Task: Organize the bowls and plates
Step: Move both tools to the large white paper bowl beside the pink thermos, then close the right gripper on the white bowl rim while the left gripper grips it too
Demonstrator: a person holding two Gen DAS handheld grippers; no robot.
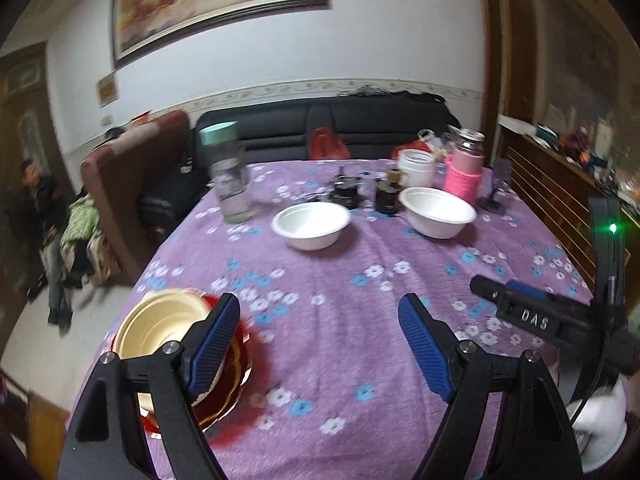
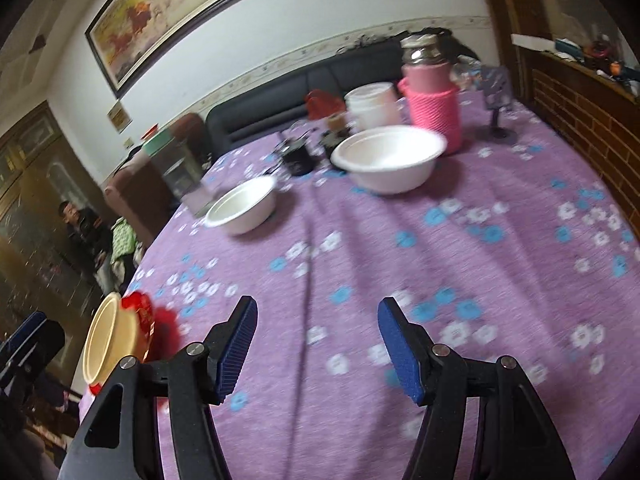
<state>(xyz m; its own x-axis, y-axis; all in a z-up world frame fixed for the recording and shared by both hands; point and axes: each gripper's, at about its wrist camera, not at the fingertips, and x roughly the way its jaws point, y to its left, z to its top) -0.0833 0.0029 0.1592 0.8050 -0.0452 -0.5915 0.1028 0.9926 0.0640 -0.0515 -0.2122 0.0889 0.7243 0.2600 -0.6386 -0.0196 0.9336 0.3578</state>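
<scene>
Bowls first: two white bowls sit apart near the far side of the purple flowered tablecloth, and a gold bowl rests on red-and-gold plates at the near left edge. Left gripper hangs over bare cloth just right of that stack, jaws spread, nothing between them. Right gripper is likewise released and empty. Behind the white bowls stand a pink-sleeved flask and a green-lidded bottle

open purple tablecloth ahead, white bowls and bottles beyond
</scene>
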